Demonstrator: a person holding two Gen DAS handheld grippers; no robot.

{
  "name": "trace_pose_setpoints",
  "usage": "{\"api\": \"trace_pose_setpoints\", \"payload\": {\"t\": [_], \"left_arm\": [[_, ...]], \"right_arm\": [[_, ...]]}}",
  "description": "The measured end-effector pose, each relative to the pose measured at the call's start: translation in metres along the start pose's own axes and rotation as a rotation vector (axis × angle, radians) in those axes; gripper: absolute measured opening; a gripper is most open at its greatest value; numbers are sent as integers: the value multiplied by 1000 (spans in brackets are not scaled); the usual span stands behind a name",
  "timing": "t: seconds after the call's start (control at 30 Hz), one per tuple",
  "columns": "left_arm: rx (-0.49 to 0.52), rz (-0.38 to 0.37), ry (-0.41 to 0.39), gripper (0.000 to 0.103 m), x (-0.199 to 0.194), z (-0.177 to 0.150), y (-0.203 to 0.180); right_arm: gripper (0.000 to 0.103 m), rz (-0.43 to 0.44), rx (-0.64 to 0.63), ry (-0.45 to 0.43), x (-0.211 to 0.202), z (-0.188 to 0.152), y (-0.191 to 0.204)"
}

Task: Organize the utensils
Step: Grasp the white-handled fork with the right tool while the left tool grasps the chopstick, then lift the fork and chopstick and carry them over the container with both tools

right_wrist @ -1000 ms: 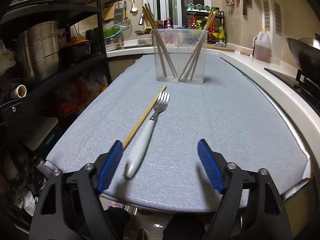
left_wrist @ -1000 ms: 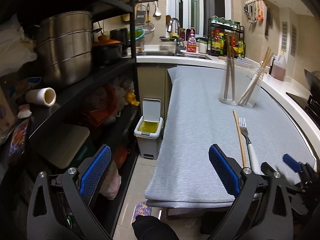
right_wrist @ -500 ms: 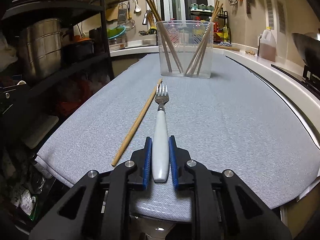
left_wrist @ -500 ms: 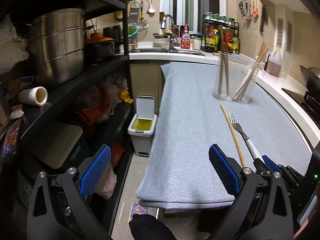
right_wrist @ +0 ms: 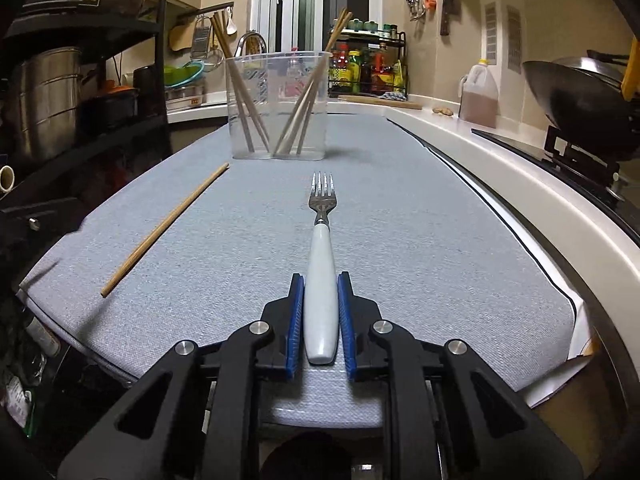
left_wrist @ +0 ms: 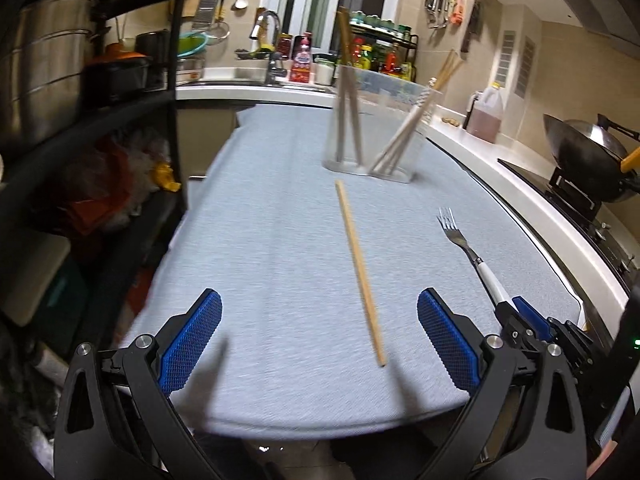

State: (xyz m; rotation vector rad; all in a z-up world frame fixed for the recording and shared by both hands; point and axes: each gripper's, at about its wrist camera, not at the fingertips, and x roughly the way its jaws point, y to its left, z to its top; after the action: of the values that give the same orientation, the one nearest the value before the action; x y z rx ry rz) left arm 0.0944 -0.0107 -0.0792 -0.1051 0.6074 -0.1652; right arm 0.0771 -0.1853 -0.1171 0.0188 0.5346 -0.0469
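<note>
My right gripper (right_wrist: pixel 320 304) is shut on the white handle of a fork (right_wrist: pixel 321 240) that points toward a clear plastic holder (right_wrist: pixel 278 106) with several chopsticks in it. The fork also shows in the left wrist view (left_wrist: pixel 468 248), held by the right gripper (left_wrist: pixel 516 312). A loose wooden chopstick (left_wrist: pixel 360 268) lies on the grey mat (left_wrist: pixel 280 220) between the fingers of my left gripper (left_wrist: pixel 320 336), which is open and empty at the mat's near edge. The chopstick shows left of the fork in the right wrist view (right_wrist: pixel 164 230). The holder stands beyond it (left_wrist: pixel 376 128).
A black shelf rack (left_wrist: pixel 120 112) with steel pots stands to the left. A wok (left_wrist: pixel 584 152) sits on the stove at right, with an oil jug (left_wrist: pixel 486 116) on the white counter. A sink and a spice rack are at the back.
My right gripper closed on the fork handle and shifted the fork right, away from the chopstick. My left gripper swung right over the mat, so the chopstick now lies between its fingers.
</note>
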Motion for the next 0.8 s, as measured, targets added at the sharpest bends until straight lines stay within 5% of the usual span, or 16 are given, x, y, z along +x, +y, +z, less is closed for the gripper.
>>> {"api": "trace_pose_setpoints", "payload": {"t": [0.2, 0.5, 0.57, 0.73, 0.8], "left_arm": [[42, 11, 20, 81, 27, -14, -16], [146, 49, -61, 62, 28, -23, -27], [159, 33, -78, 41, 27, -24, -28], [152, 17, -75, 7, 28, -23, -27], [142, 5, -57, 6, 29, -20, -25]], "right_arm": [[18, 5, 19, -3, 0, -1, -9], [18, 10, 24, -14, 0, -3, -11], [18, 10, 24, -14, 1, -3, -11], [18, 9, 25, -14, 0, -4, -11], [18, 9, 22, -9, 0, -3, -11]]}}
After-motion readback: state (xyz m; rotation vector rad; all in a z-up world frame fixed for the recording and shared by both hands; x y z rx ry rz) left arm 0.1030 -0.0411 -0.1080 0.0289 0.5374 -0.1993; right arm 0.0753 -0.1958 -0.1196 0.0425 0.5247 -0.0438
